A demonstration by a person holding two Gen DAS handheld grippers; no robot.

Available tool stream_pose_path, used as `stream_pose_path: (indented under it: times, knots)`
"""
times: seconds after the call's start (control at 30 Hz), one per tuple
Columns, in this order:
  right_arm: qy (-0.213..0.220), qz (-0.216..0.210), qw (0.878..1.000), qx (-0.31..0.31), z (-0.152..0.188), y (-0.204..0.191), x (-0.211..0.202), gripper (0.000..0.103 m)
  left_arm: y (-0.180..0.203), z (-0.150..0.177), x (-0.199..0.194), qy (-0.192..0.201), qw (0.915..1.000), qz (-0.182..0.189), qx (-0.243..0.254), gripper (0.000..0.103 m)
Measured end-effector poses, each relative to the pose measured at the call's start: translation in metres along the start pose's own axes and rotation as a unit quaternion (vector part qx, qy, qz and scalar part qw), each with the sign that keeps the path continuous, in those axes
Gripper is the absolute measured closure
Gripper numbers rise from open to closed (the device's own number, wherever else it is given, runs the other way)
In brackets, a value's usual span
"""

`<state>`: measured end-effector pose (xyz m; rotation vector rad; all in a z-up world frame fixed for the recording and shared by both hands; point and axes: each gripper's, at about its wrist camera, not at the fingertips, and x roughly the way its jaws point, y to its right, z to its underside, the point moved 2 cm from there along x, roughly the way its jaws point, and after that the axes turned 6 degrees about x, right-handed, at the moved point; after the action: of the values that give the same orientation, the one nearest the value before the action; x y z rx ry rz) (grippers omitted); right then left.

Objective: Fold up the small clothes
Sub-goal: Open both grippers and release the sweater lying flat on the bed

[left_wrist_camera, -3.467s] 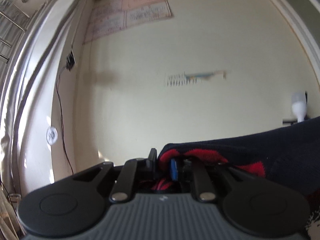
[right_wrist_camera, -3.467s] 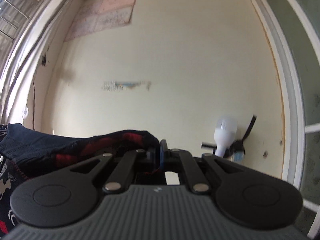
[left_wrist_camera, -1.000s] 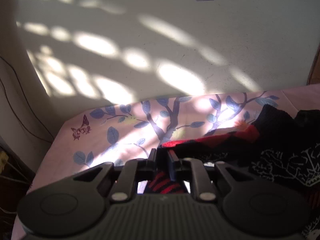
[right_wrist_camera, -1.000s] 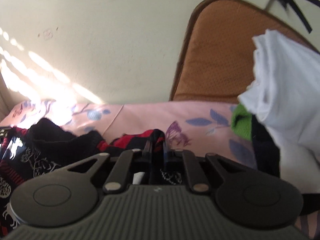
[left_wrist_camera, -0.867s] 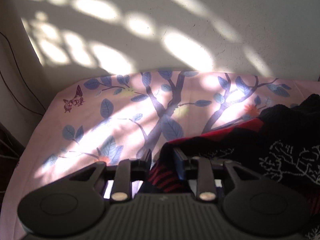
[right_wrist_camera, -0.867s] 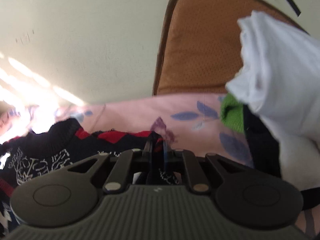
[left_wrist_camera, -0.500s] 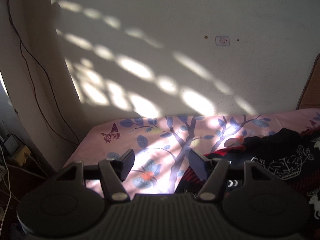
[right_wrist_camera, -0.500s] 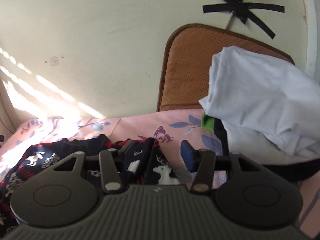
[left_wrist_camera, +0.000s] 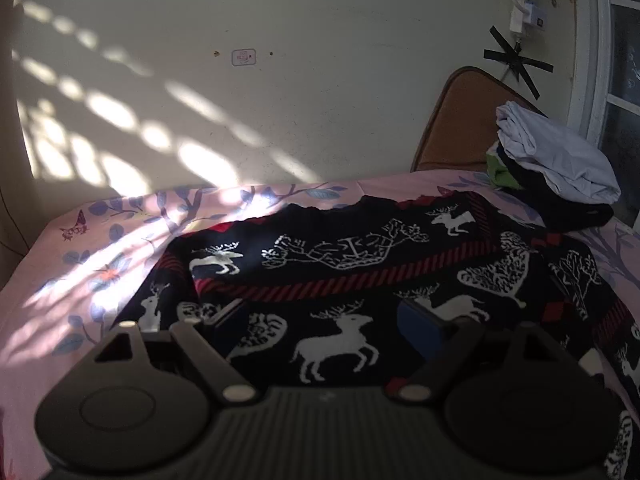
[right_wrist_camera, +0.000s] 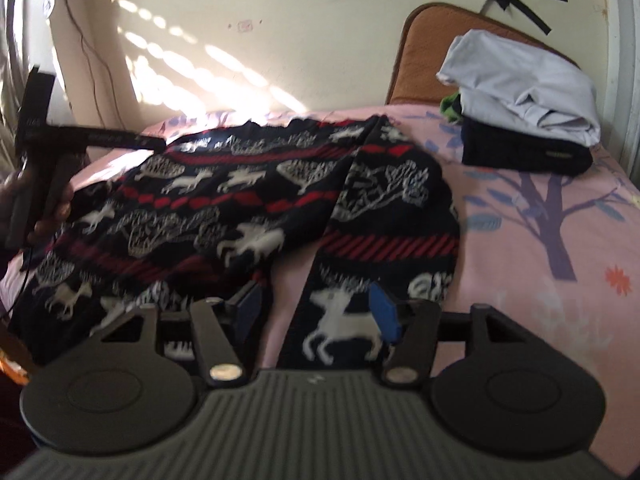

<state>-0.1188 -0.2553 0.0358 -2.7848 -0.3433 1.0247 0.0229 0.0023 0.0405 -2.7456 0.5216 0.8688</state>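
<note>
Reindeer sweater [left_wrist_camera: 360, 264] spread on pink floral bedsheet [left_wrist_camera: 100, 248].

The sweater [left_wrist_camera: 360, 264] below the claws is thick knit cloth, soft and matt. The sheet [right_wrist_camera: 540, 248] under it is smooth thin cloth. Past the right claw [right_wrist_camera: 316, 312], the folded clothes [right_wrist_camera: 520, 76] look soft and wrinkled. The claws are matt black plastic with shiny metal screws [right_wrist_camera: 226, 371].

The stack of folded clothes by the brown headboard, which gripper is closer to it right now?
Right. The right gripper hangs open over the reindeer sweater's near edge, beside the folded stack. The left gripper, also open, is at the sweater's far side.
</note>
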Motion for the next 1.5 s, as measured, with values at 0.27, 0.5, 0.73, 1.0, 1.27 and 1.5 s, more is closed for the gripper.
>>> stream_pose_path:
  times: [0.27, 0.5, 0.73, 1.0, 1.27, 1.5]
  knots:
    - [0.109, 0.224, 0.968, -0.014, -0.013, 0.055, -0.023, 0.089, 0.022, 0.026, 0.019, -0.014, 0.9989, -0.01, 0.043, 0.019]
    - [0.145, 0.123, 0.973, 0.129, -0.026, 0.093, -0.06, 0.048, -0.006, 0.038, 0.033, -0.043, 0.9986, -0.011, -0.029, 0.017]
    - [-0.031, -0.101, 0.989, 0.106, 0.031, 0.007, -0.001, 0.048, -0.004, 0.038, 0.033, -0.046, 0.9987, -0.012, -0.021, 0.017]
    - [0.01, -0.012, 0.998, 0.068, 0.032, -0.008, -0.03, 0.095, -0.005, 0.037, 0.031, -0.045, 0.9985, -0.007, -0.028, 0.017]
    - [-0.036, 0.079, 0.994, 0.065, 0.043, 0.031, -0.068, 0.094, -0.002, 0.037, 0.026, -0.041, 0.9989, 0.005, -0.02, 0.015]
    - [-0.002, -0.018, 0.995, 0.093, 0.003, 0.02, -0.001, 0.044, -0.033, 0.042, -0.026, 0.002, 0.9992, -0.009, -0.039, 0.015]
